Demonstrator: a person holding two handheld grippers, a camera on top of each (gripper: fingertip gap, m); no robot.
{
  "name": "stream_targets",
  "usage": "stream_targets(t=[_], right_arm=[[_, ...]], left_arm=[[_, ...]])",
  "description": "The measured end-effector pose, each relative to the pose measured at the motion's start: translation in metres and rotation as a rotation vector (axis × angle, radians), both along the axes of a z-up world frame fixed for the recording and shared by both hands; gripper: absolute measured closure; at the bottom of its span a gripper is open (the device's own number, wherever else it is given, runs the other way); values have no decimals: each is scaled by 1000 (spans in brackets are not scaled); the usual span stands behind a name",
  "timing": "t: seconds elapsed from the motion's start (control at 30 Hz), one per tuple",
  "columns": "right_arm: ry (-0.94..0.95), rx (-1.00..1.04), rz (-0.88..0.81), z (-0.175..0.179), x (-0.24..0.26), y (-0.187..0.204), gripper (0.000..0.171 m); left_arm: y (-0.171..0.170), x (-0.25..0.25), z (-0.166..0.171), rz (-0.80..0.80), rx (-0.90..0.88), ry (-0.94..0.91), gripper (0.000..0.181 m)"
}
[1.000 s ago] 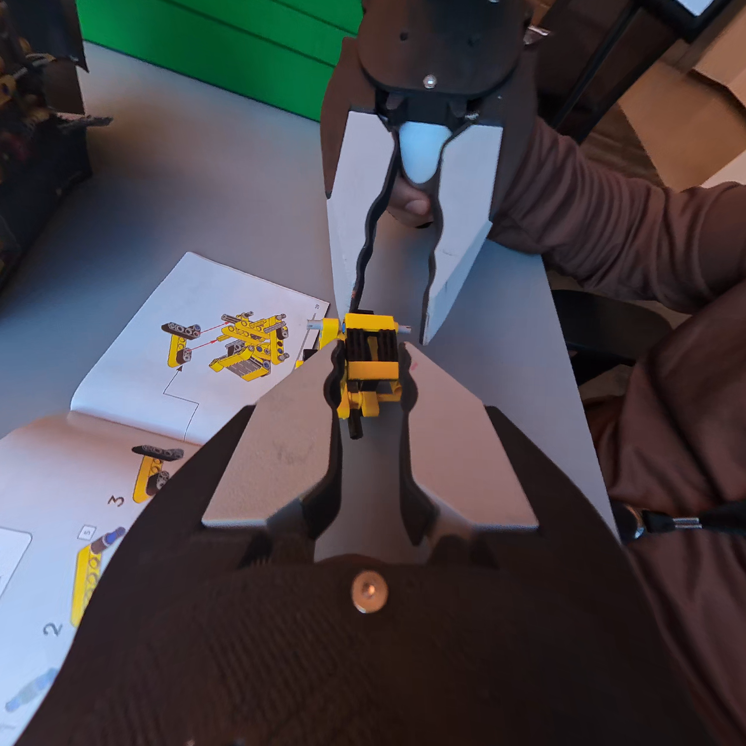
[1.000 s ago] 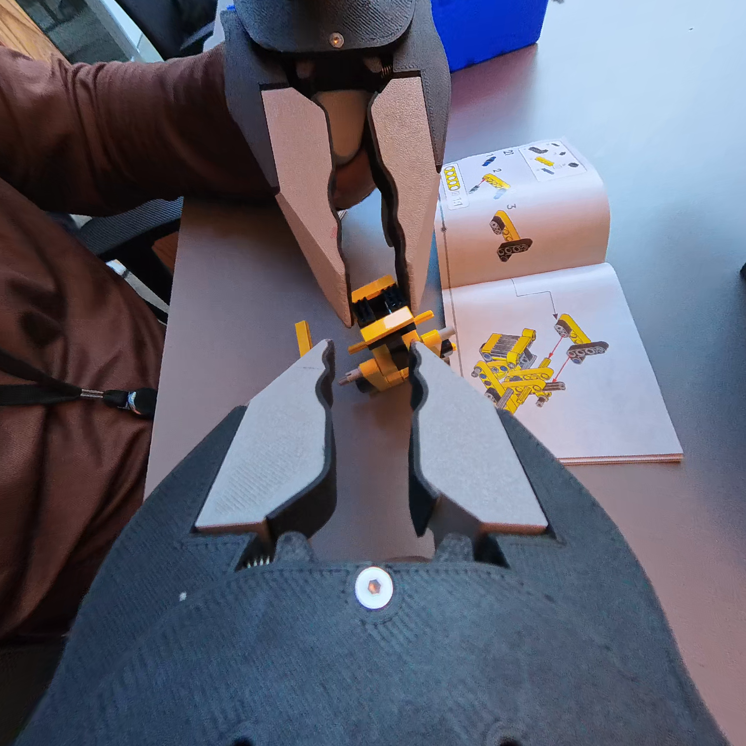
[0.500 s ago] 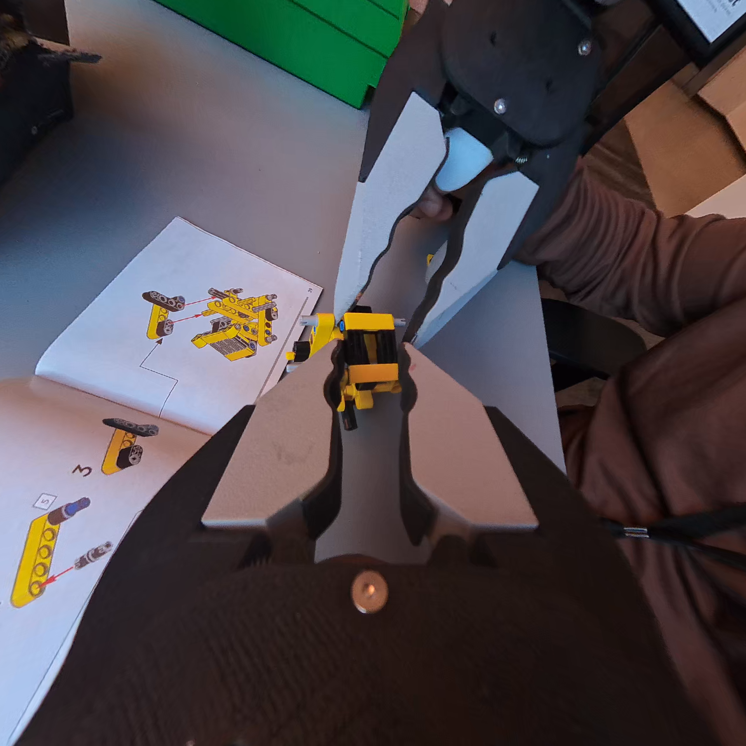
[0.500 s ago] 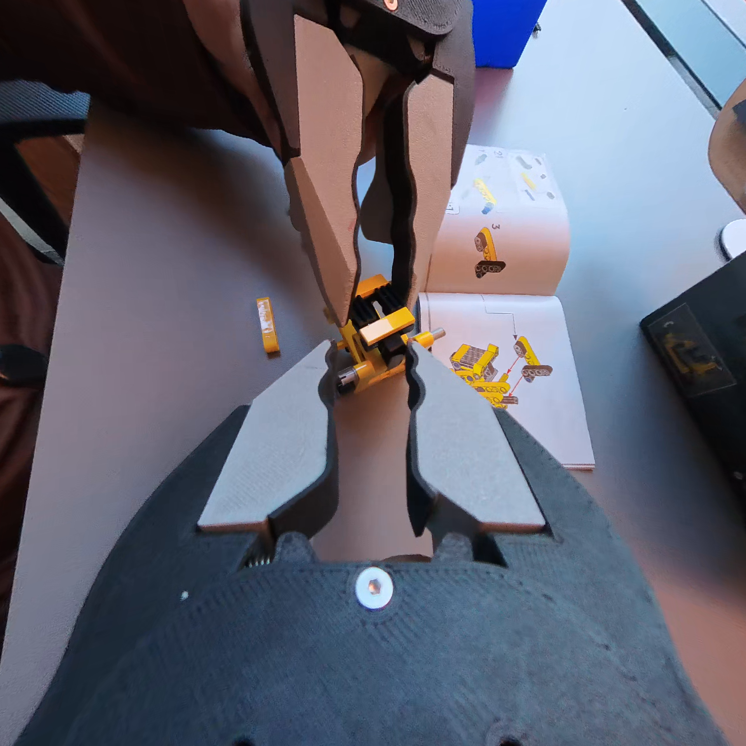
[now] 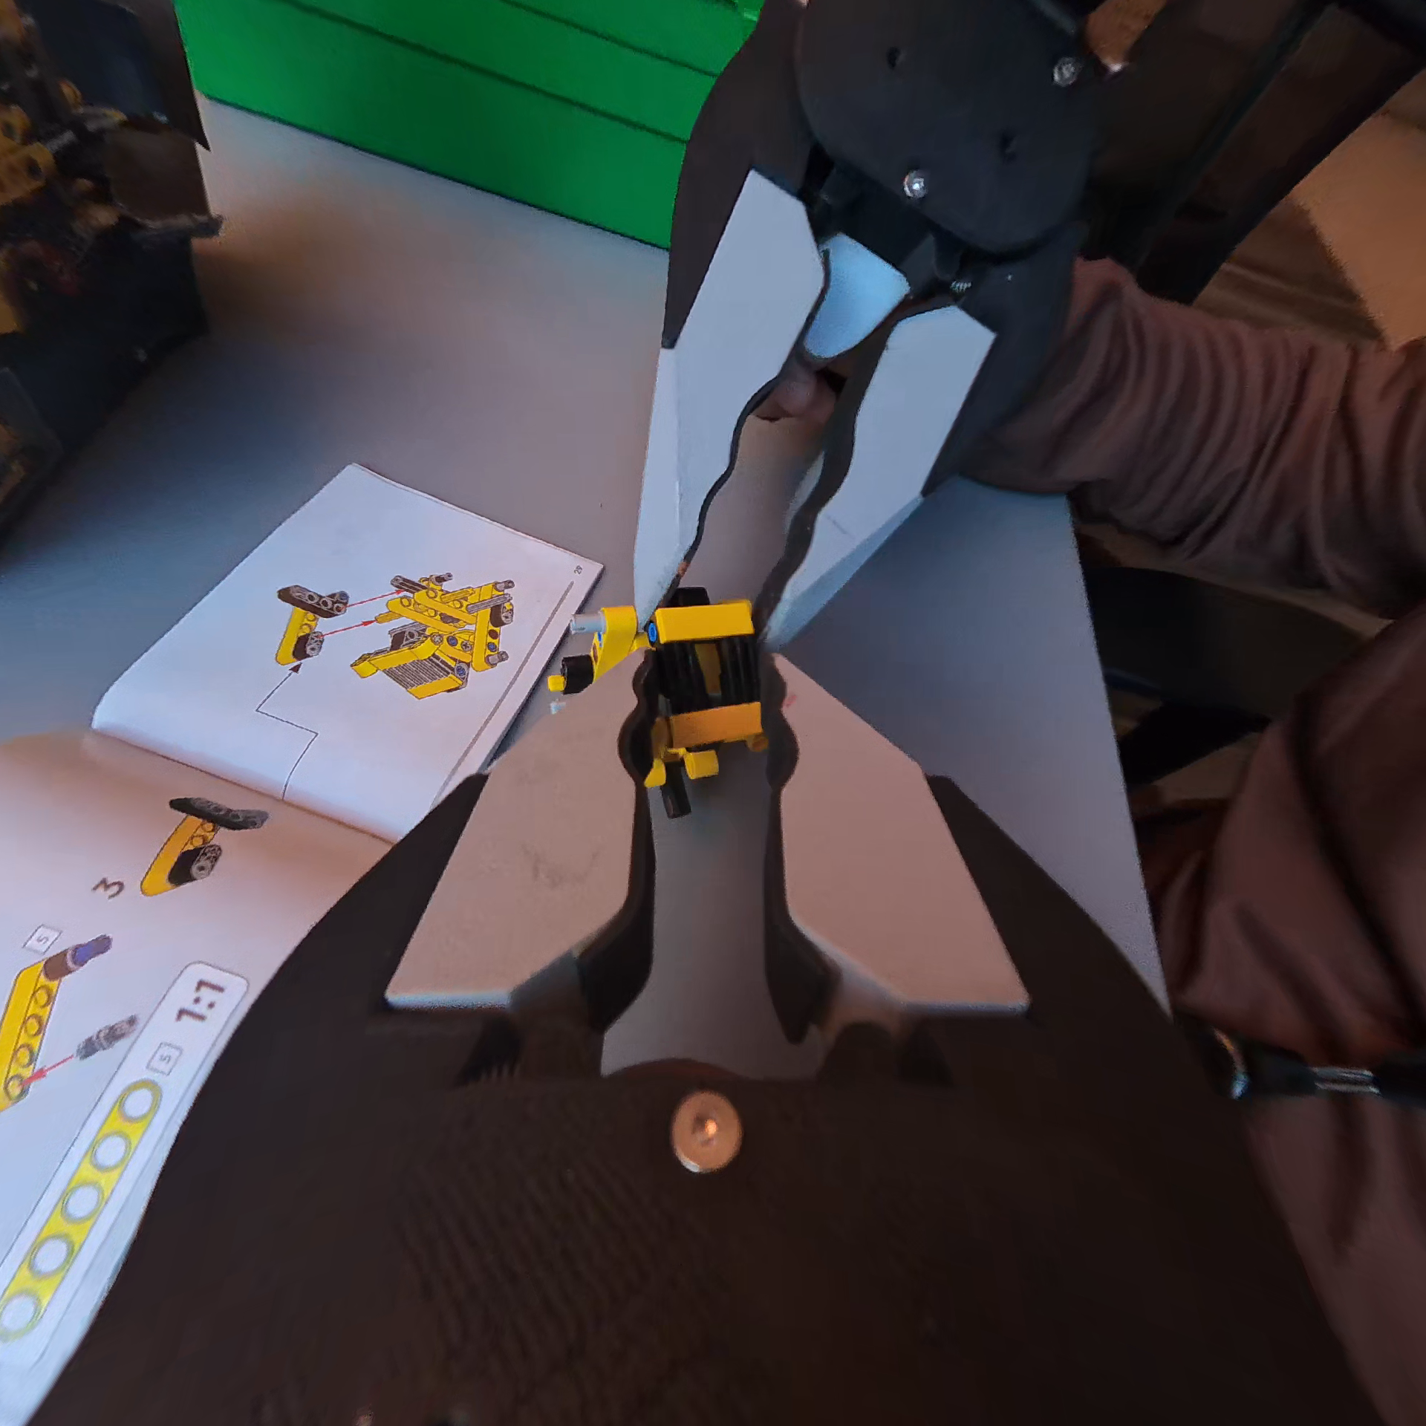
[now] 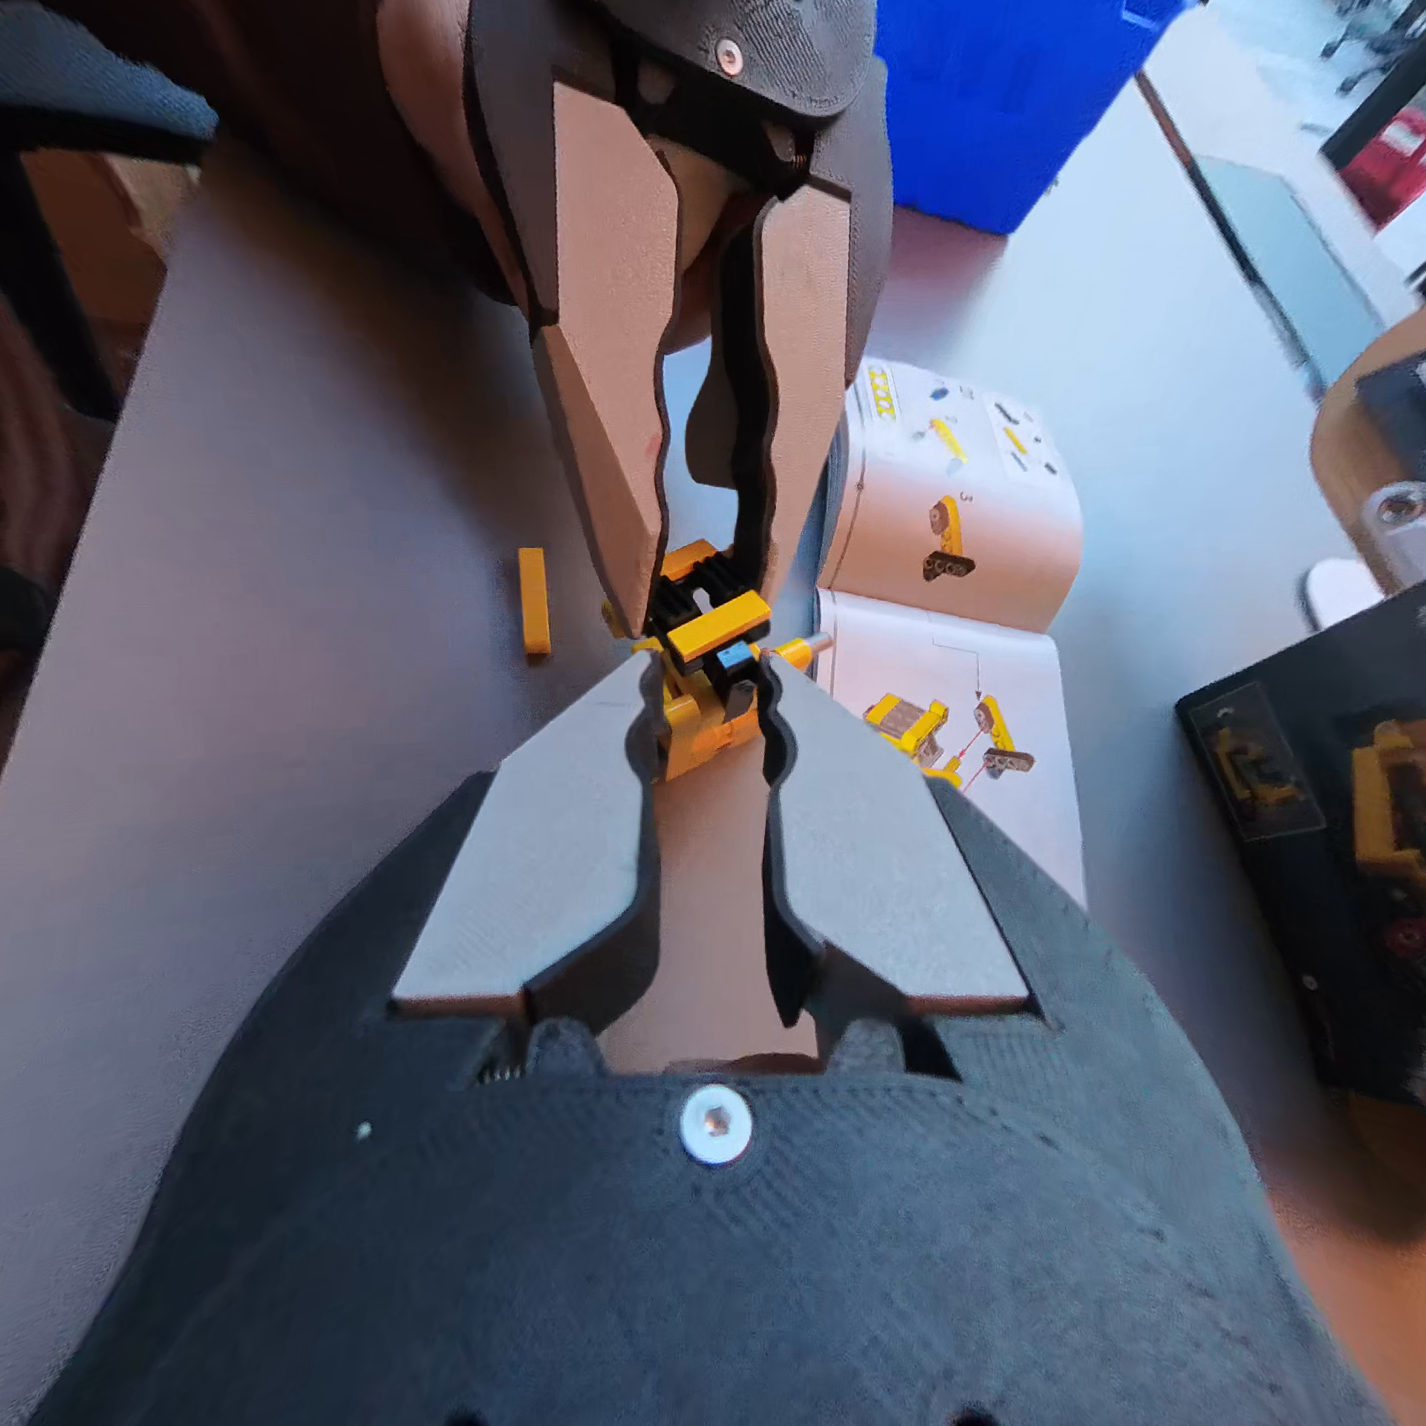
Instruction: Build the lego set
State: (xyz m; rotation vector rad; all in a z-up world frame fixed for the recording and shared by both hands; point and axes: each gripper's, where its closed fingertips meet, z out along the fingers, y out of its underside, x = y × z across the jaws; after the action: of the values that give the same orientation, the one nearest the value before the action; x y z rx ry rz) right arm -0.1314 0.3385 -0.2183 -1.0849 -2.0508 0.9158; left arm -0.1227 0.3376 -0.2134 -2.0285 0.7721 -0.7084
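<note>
You've got the yellow-and-black lego model (image 5: 698, 687) pinched between your left gripper (image 5: 704, 698) jaws, and your right gripper (image 6: 706, 706) jaws clamp its other end. It's only partly built: a loose yellow beam (image 6: 534, 600) lies left of your right jaws, manual (image 5: 339, 640) open.

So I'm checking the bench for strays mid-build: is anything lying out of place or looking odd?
One loose yellow lego beam lies alone on the grey table, left of the yellow-and-black lego model that the left gripper and right gripper clamp. The instruction booklet lies open. Nothing looks damaged.
</note>
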Motion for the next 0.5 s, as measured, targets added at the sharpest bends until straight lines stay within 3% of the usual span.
stream_targets(t=[0.17, 0.5], right_arm=[[40, 87, 28, 0, 0, -5, 152], [61, 130, 25, 0, -1, -5, 152]], left_arm=[[-5, 1, -1, 42, 86, 65, 158], [-3, 0, 1, 53, 62, -27, 157]])
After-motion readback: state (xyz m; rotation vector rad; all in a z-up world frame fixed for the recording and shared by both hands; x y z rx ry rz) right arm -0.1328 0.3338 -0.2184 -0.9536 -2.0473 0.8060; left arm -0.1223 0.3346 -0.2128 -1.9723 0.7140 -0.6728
